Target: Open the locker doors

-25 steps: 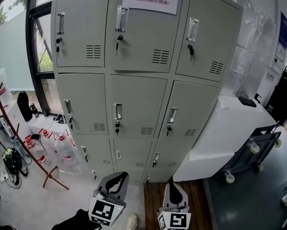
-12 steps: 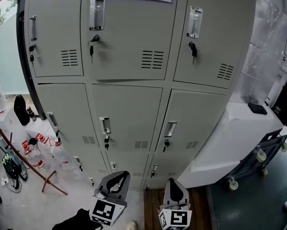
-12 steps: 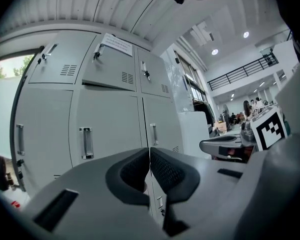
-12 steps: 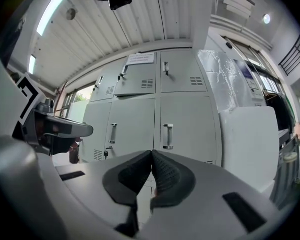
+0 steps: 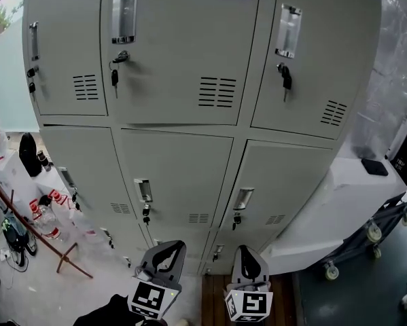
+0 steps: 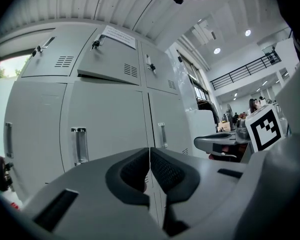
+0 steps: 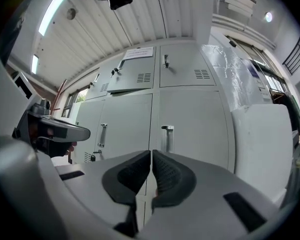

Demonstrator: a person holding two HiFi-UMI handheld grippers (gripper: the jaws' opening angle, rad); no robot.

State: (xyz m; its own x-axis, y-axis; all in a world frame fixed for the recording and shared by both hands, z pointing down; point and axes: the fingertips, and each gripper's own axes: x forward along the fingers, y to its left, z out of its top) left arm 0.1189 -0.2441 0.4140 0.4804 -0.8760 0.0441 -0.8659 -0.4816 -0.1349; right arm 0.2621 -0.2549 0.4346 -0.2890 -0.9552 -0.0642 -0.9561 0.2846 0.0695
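Lockers loom closer than a second ago, and both grippers wait low, shut and empty.
Nearest, at the bottom edge, the left gripper [image 5: 169, 246] and right gripper [image 5: 247, 250] sit side by side, each with jaws pressed together on nothing, probably kept closed just for the approach. Beyond them the grey locker bank [image 5: 189, 148] fills the view, untouched. A middle-row handle [image 5: 143, 190] stands above the left tips, keys [image 5: 114, 78] hanging in locks; the top middle door [image 5: 183, 60] seems slightly ajar.

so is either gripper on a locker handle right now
No, the left gripper and right gripper both sit low in front of the locker doors, jaws together on nothing.
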